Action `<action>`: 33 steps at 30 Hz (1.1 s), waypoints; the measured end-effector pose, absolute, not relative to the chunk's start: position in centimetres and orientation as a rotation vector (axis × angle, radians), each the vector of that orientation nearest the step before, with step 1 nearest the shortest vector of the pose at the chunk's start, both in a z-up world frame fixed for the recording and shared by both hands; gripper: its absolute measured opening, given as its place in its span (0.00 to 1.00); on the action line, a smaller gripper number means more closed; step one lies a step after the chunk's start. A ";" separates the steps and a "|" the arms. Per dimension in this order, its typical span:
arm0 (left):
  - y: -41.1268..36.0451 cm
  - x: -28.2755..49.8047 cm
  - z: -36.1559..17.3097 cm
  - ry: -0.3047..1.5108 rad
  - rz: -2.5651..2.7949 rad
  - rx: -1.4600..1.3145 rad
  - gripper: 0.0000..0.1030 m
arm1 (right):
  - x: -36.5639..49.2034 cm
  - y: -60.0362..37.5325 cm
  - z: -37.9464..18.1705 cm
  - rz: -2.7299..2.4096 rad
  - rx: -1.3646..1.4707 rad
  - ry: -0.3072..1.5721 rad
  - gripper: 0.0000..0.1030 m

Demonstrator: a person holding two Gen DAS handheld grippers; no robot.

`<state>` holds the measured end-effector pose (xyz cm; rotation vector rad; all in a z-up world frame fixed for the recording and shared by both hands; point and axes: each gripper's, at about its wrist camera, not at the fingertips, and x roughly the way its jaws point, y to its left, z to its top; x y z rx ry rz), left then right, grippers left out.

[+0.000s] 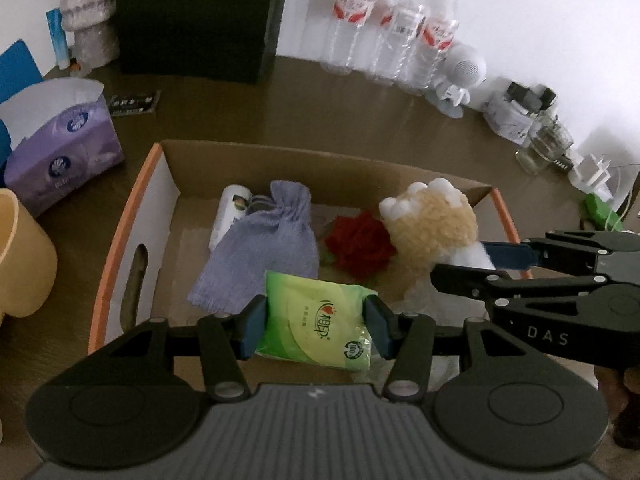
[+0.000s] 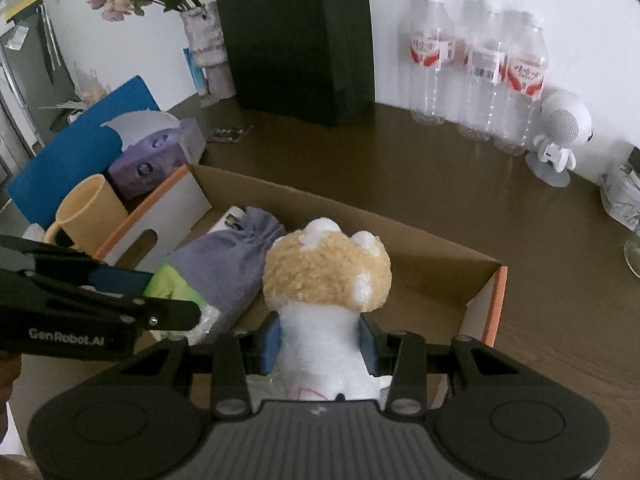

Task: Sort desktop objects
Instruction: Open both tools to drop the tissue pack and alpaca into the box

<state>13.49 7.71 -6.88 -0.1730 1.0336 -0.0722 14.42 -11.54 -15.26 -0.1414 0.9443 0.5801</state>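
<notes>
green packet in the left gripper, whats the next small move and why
Probably lower it a little and open the left gripper: the green packet is clamped over the cardboard box, near the purple pouch, so it should land inside.

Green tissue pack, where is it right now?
The green tissue pack is clamped in the left gripper over the near edge of the cardboard box, beside the purple pouch.

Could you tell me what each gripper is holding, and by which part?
Left gripper clamps the green packet across its sides; right gripper grips the plush toy by its white lower body.
</notes>
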 end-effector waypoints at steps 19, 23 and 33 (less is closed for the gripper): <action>8.1 11.8 -5.1 1.001 0.023 -0.164 0.98 | 12.9 -12.2 -12.9 0.541 -0.107 0.857 0.69; 8.5 10.8 -4.4 0.975 0.035 -0.173 1.00 | 11.4 -12.7 -11.4 0.540 -0.068 0.828 0.87; 9.2 6.0 -1.6 0.855 0.031 -0.227 1.00 | 5.4 -13.7 -8.4 0.539 -0.019 0.837 1.00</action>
